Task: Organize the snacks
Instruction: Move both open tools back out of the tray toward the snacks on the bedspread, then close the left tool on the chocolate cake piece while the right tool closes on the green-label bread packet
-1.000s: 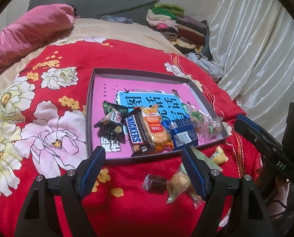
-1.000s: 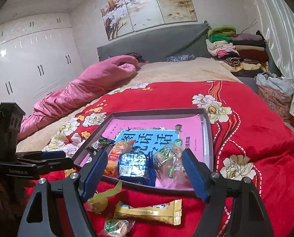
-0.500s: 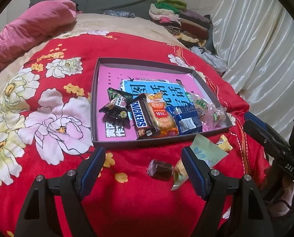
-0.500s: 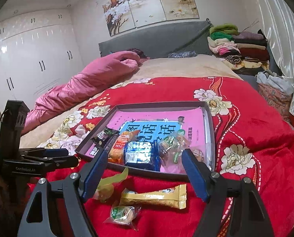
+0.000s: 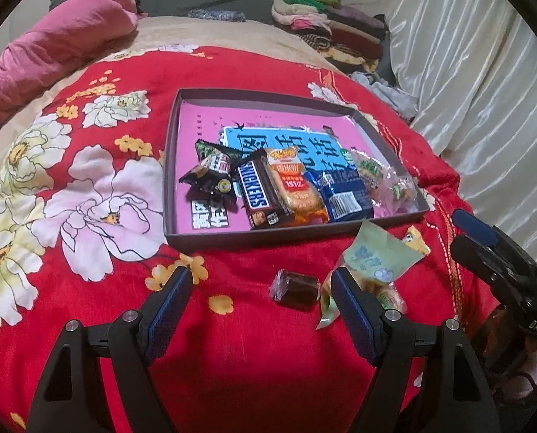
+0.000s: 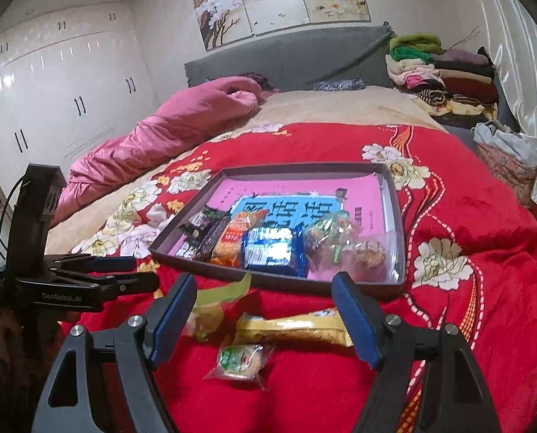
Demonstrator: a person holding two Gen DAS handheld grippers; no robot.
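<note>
Snacks (image 5: 282, 187) in tray (image 5: 170, 166), red floral bedspread (image 5: 87, 166)

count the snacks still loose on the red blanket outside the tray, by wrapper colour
brown candy: 1
pale green packet: 1
yellow packet: 1
clear wrapper with green label: 1
total: 4 in view
</note>
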